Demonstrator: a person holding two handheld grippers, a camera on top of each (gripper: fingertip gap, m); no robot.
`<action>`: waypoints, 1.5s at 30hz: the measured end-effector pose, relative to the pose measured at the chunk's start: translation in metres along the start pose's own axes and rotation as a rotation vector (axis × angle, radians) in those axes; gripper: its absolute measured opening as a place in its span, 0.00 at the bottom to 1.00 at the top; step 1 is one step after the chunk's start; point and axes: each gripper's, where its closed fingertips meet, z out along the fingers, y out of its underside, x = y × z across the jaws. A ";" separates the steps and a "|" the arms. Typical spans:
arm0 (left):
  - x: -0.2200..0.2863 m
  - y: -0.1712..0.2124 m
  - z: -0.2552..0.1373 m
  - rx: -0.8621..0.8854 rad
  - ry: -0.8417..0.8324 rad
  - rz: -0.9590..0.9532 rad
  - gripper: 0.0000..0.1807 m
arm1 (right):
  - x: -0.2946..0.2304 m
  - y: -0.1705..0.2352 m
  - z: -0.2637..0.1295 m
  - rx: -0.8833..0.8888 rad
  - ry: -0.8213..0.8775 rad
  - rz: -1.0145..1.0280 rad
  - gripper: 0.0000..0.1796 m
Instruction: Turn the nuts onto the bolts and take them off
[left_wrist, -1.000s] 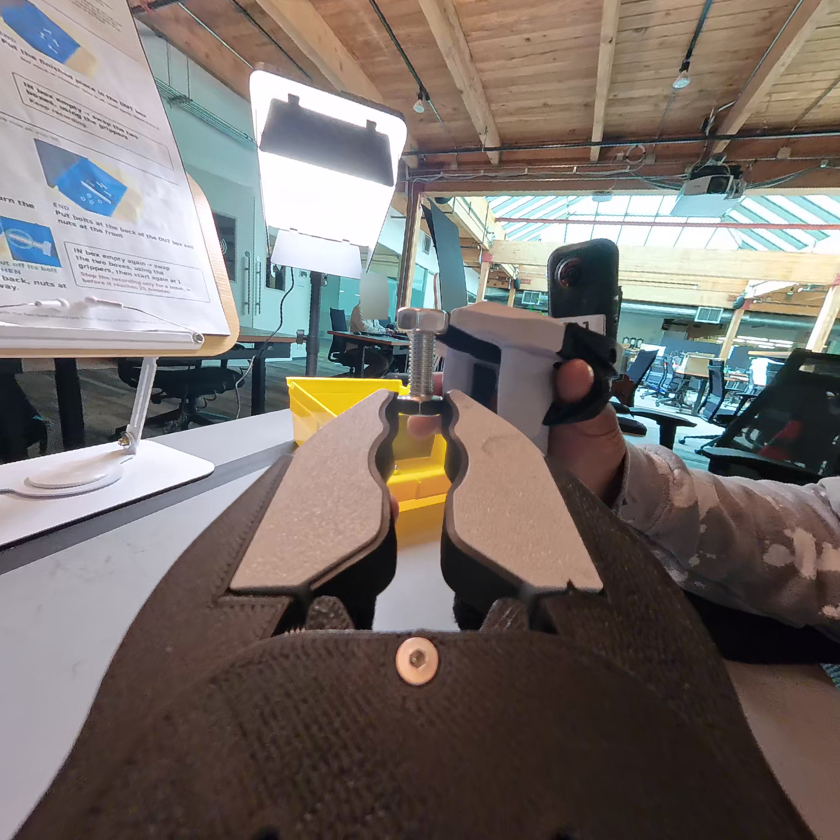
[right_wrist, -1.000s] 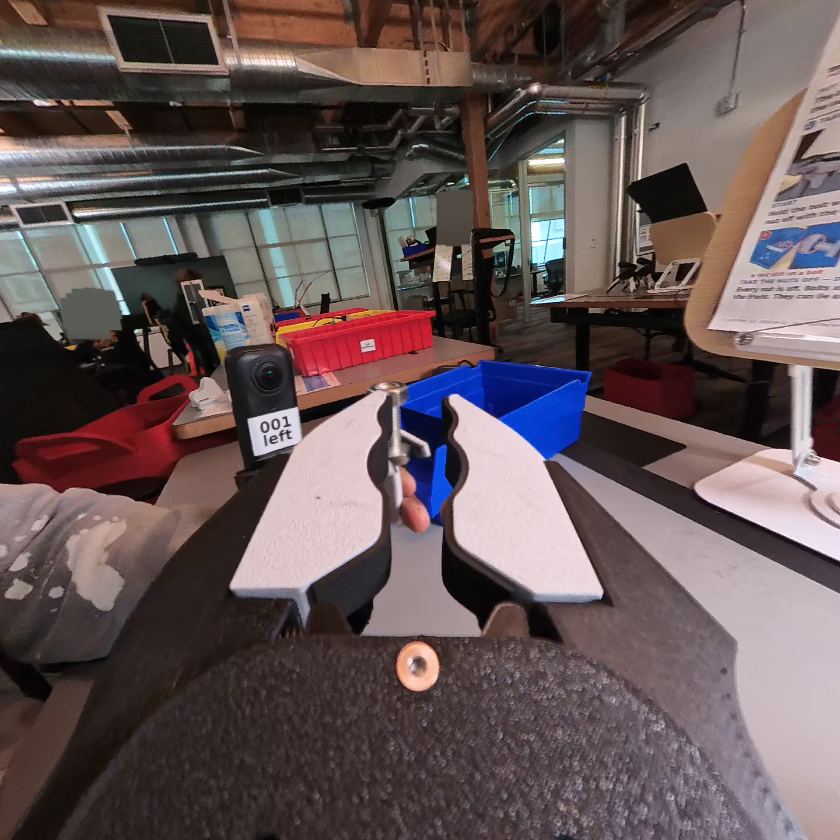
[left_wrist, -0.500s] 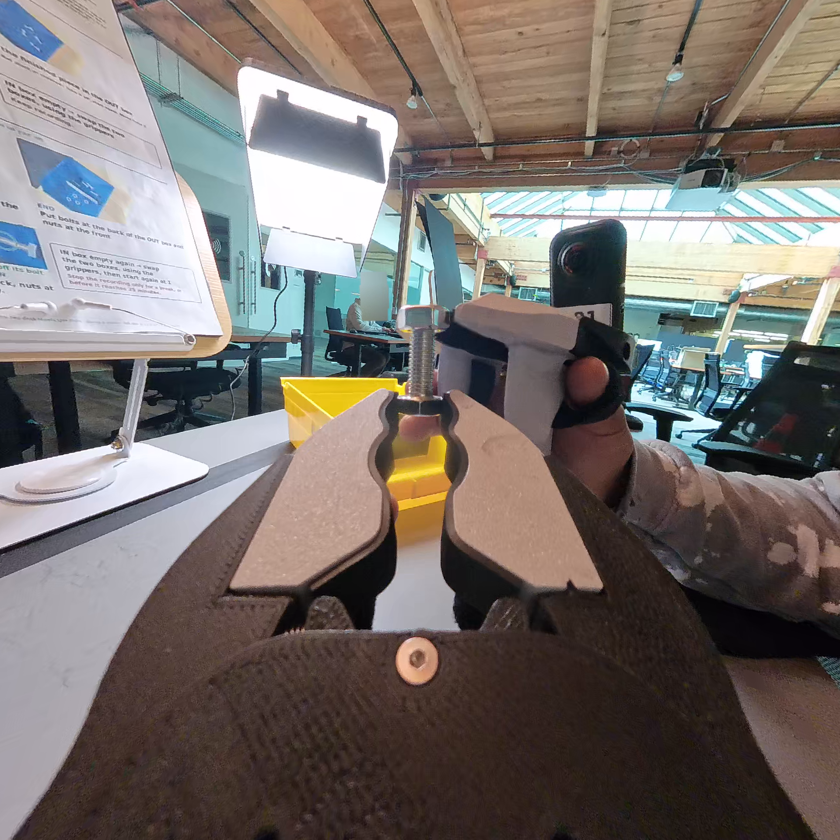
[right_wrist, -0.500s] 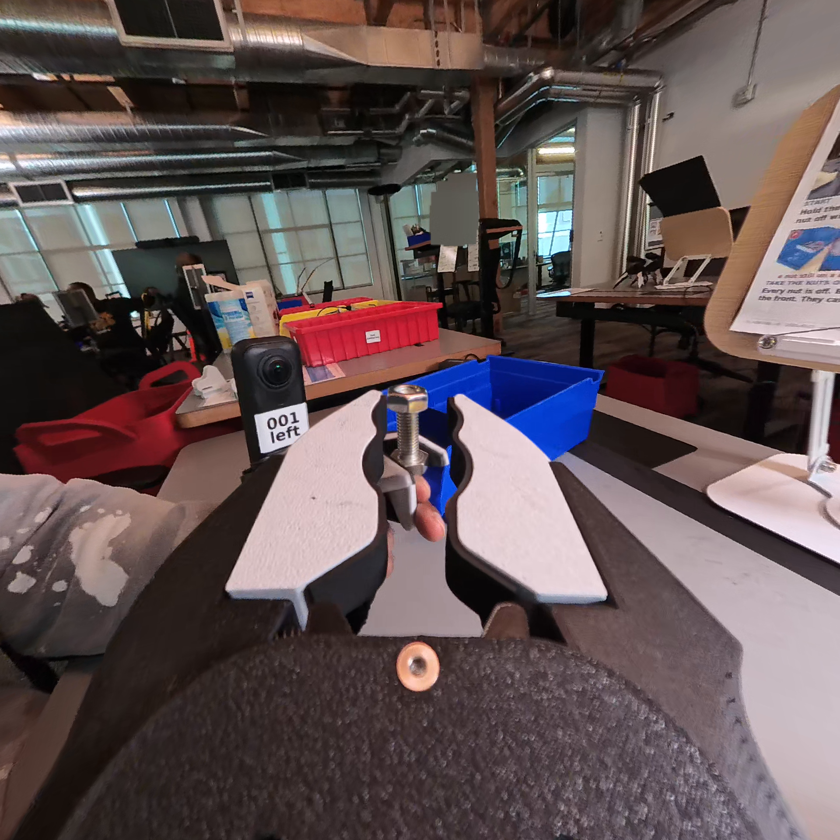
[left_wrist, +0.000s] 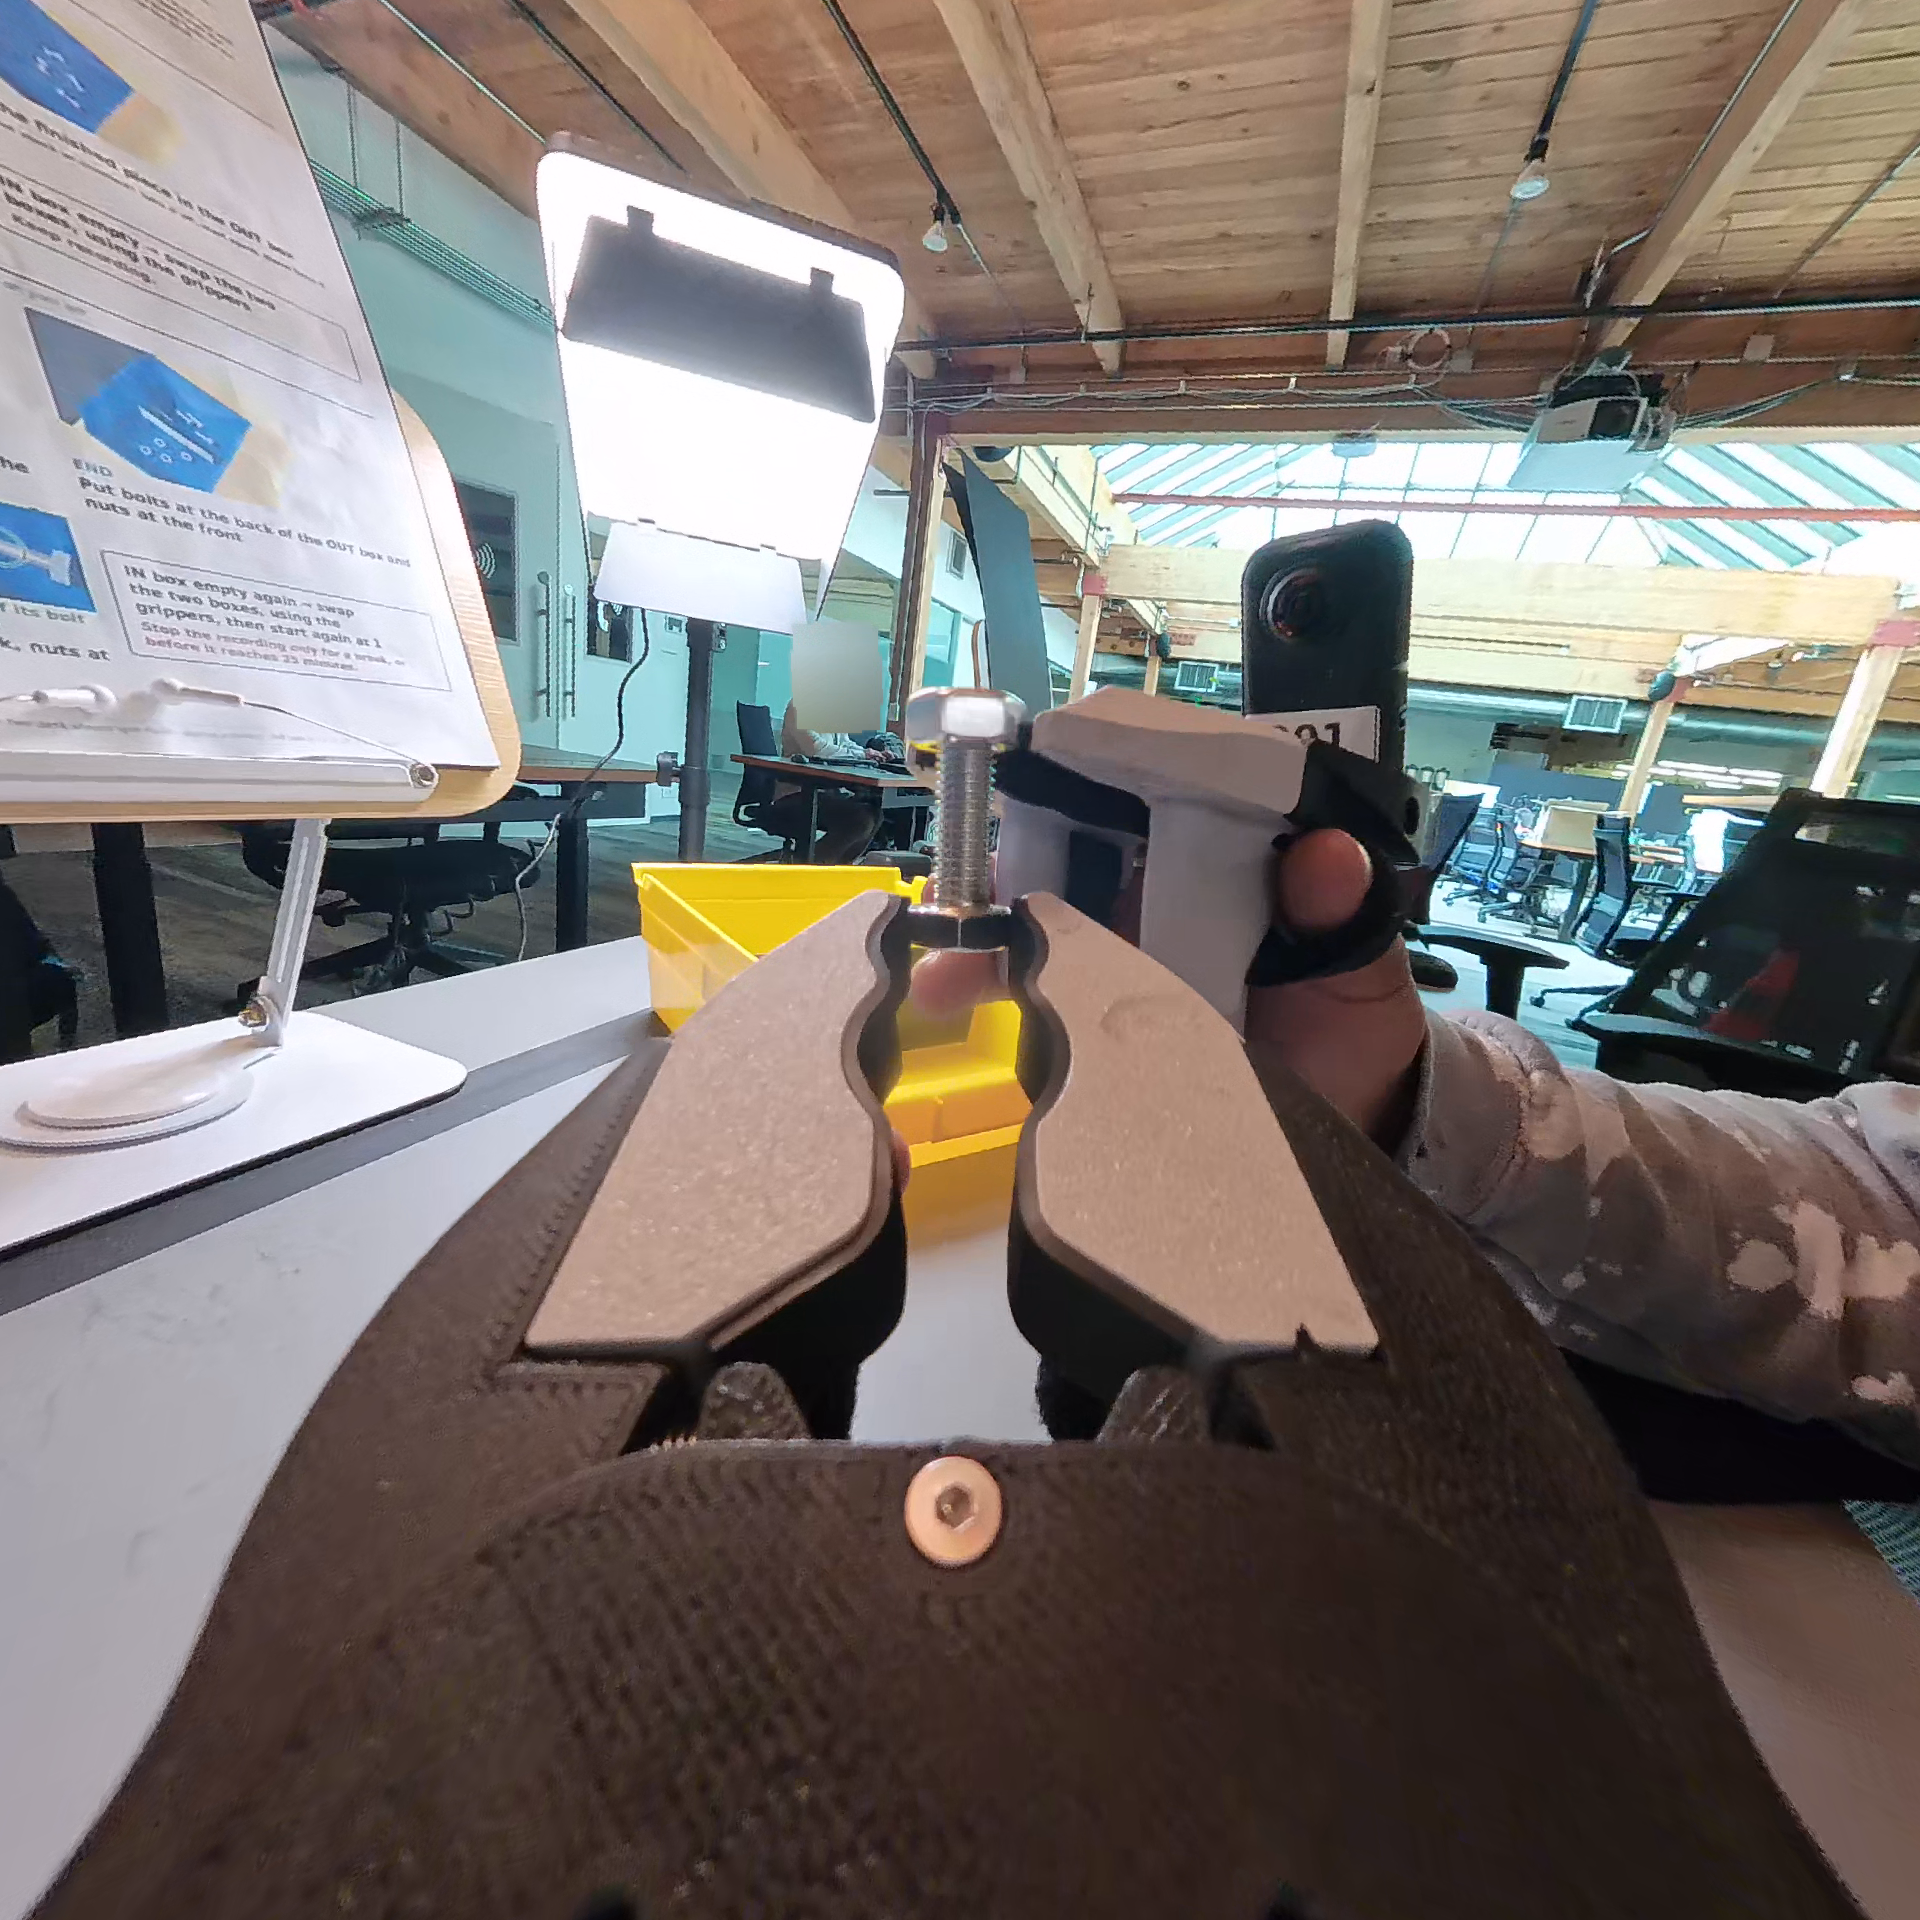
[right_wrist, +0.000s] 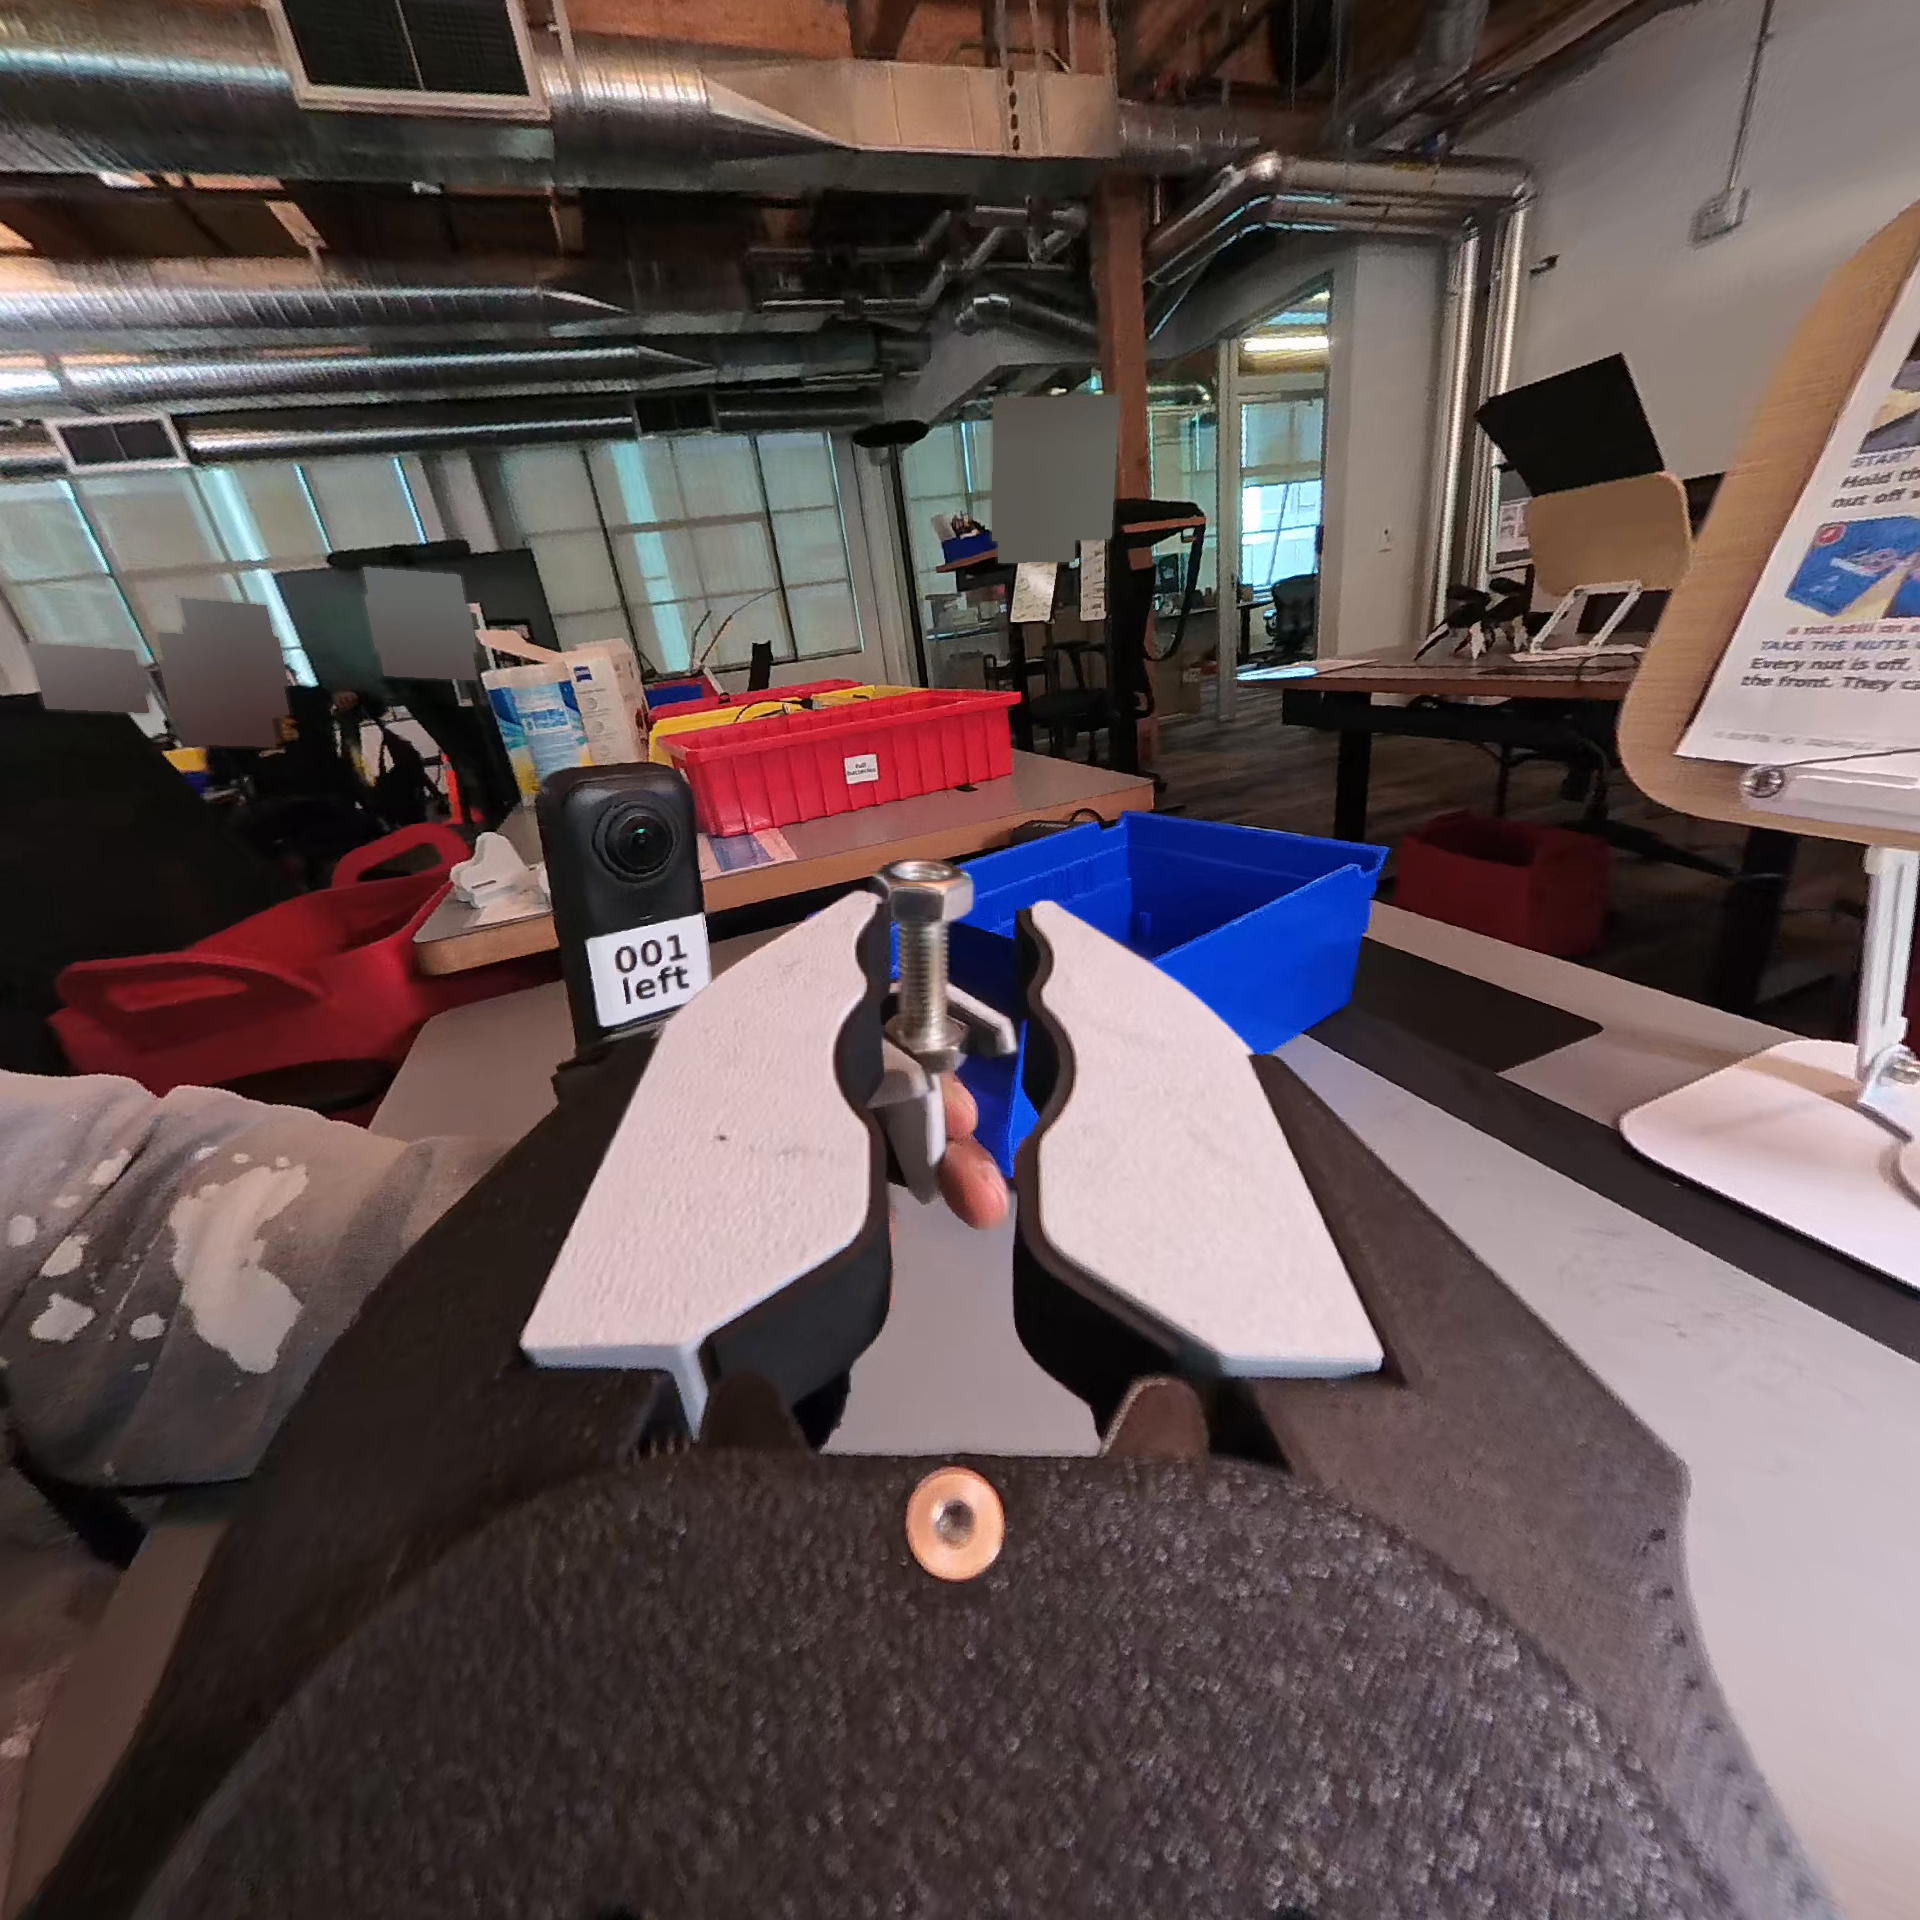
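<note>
A silver bolt (left_wrist: 963, 810) stands upright, head up, with a nut (left_wrist: 961, 925) near its lower end. My left gripper (left_wrist: 958, 925) is shut on the nut and holds it above the table. In the left wrist view, the right gripper (left_wrist: 1143, 790), held in a hand, sits just right of the bolt head. In the right wrist view, the right gripper (right_wrist: 948, 925) is open, with the bolt (right_wrist: 923, 966) between its tips, its head close to the left one. The left gripper's fingers (right_wrist: 914, 1112) clamp the nut (right_wrist: 928, 1034) below.
A yellow bin (left_wrist: 748, 914) stands behind the bolt in the left wrist view, and a blue bin (right_wrist: 1247, 914) in the right wrist view. An instruction sheet on a white stand (left_wrist: 208, 1091) sits at the table's side. The grey table (left_wrist: 208, 1455) has a dark strip. Only a small space, under 4 cm, lies between the two pairs of fingers.
The right gripper has shifted around the bolt head, so the bolt now stands upright between its tips instead of tilted at the left finger. The left gripper stays shut on the nut.
</note>
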 end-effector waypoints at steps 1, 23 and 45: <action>0.000 -0.002 -0.001 0.008 0.003 -0.004 0.10 | 0.005 -0.001 -0.002 0.007 0.019 0.007 0.08; 0.002 0.004 0.000 -0.016 0.009 0.000 0.10 | -0.003 -0.002 -0.002 -0.007 0.008 -0.025 0.12; 0.004 0.017 0.002 -0.078 0.021 0.051 0.10 | 0.001 0.017 -0.005 -0.263 0.010 -0.081 0.13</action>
